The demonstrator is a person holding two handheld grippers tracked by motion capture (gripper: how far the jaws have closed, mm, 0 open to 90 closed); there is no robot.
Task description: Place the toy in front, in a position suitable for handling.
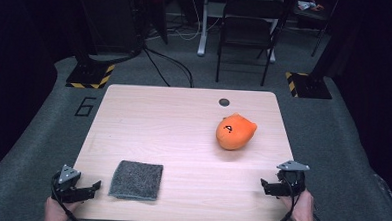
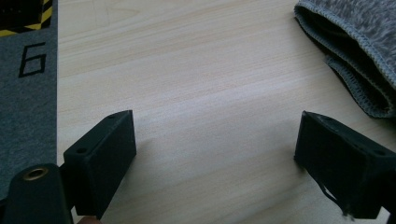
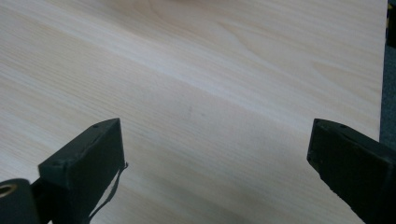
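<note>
An orange plush toy (image 1: pixel 235 132) with a small black face mark lies on the right half of the light wood table (image 1: pixel 184 115). A folded grey cloth (image 1: pixel 137 180) lies near the front left; its stitched edge (image 2: pixel 359 56) reaches into the left gripper view at upper right. My left gripper (image 1: pixel 93 188) rests at the table's front left corner, open, just left of the cloth, its jaws (image 2: pixel 215 154) wide apart over bare wood. My right gripper (image 1: pixel 266 186) sits at the front right edge, open, below the plush, with bare wood between its jaws (image 3: pixel 217 154).
A small dark round disc (image 1: pixel 224 102) sits near the table's far edge. A black folding chair (image 1: pixel 247 27) stands beyond the table on grey carpet. Yellow-black striped stand bases (image 1: pixel 90 76) flank the far corners. A "6" (image 1: pixel 85 106) marks the floor at left.
</note>
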